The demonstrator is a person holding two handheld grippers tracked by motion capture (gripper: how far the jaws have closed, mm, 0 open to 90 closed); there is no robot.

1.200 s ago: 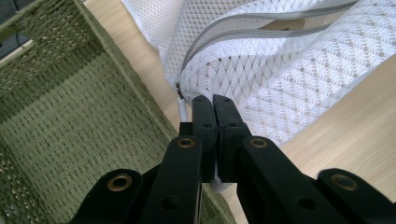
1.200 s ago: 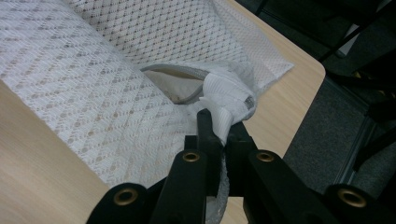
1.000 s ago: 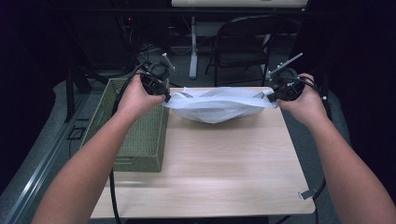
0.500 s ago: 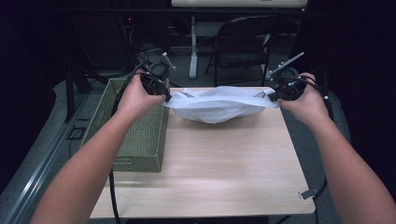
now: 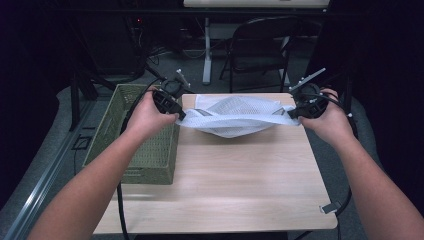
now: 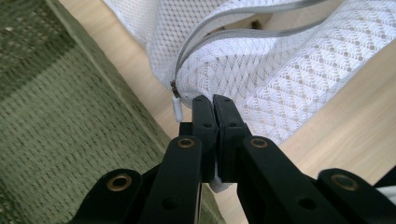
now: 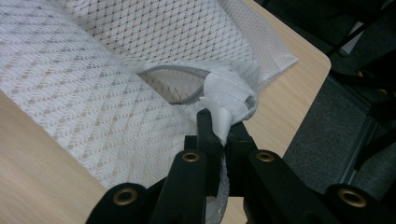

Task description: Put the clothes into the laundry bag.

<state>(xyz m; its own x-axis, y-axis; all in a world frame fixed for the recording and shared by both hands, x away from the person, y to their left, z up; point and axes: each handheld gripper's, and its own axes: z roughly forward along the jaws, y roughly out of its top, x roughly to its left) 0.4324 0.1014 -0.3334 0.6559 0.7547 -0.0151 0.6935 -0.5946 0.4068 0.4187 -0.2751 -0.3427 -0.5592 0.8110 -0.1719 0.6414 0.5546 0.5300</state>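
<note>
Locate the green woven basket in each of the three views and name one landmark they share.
High view: green woven basket at the table's left edge, under the left forearm.
Left gripper view: along the left side.
Right gripper view: not in it.
Shared landmark: the white mesh bag.

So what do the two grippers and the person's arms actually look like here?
Both the left gripper and the right gripper are black, with flat linked bars joined by brass-coloured rivets and blocky black jaws. A black cable trails from the left one. The forearms are bare, with no sleeves showing.
</note>
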